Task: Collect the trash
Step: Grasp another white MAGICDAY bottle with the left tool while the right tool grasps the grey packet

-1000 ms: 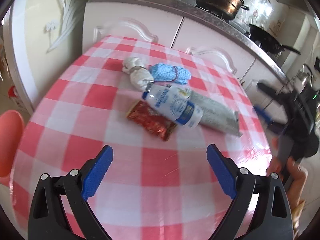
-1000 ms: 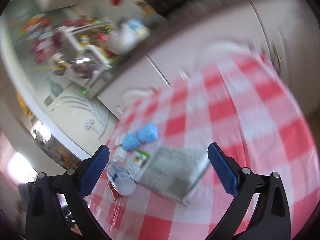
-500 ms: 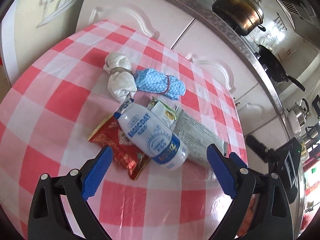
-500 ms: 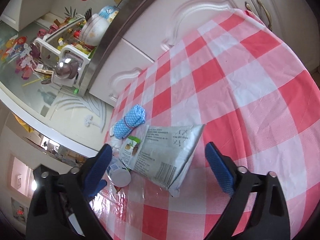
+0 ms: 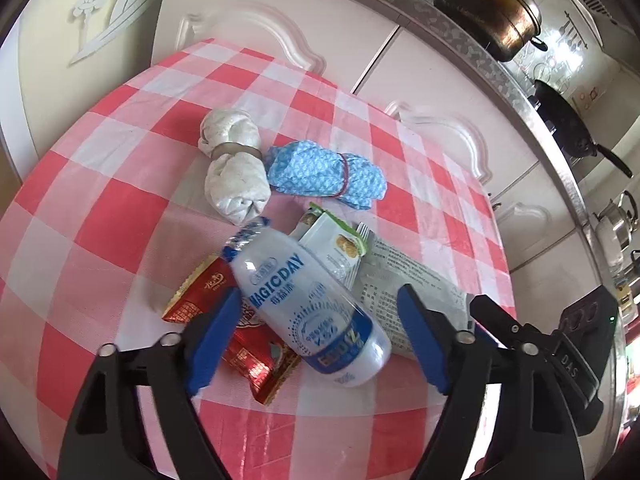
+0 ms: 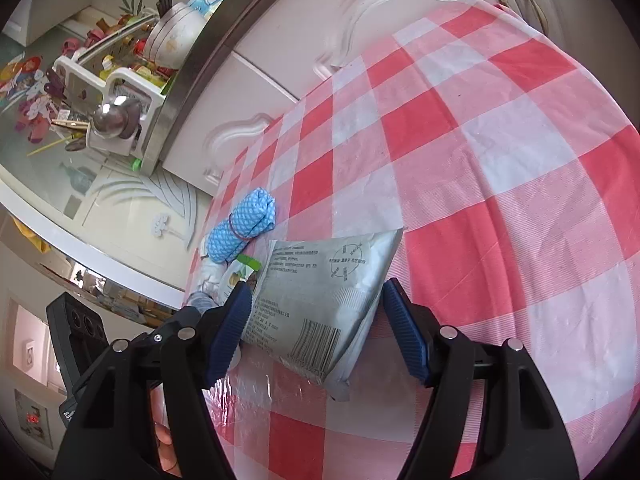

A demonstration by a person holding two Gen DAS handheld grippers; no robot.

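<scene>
We judge nothing collected yet: both claws have just been closing, left claw (image 5: 320, 336) astride the white plastic bottle (image 5: 308, 300), right claw (image 6: 316, 330) astride the grey foil packet (image 6: 320, 300), both lying mid-bench (image 6: 500, 184), neither visibly gripped.

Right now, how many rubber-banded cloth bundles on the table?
2. White bundle at the far end of the pile; blue bundle touching its right side, behind the bottle. None seems hidden.

Right gripper (image 6: 316, 320): jaws just closing, straddling the silver packet (image 6: 320, 300) without clear contact. Packet: flat on checked tablecloth (image 6: 500, 160). Blue cloth roll (image 6: 242, 226): just beyond the packet. Dish rack (image 6: 116, 92): far beyond, on counter.
</scene>
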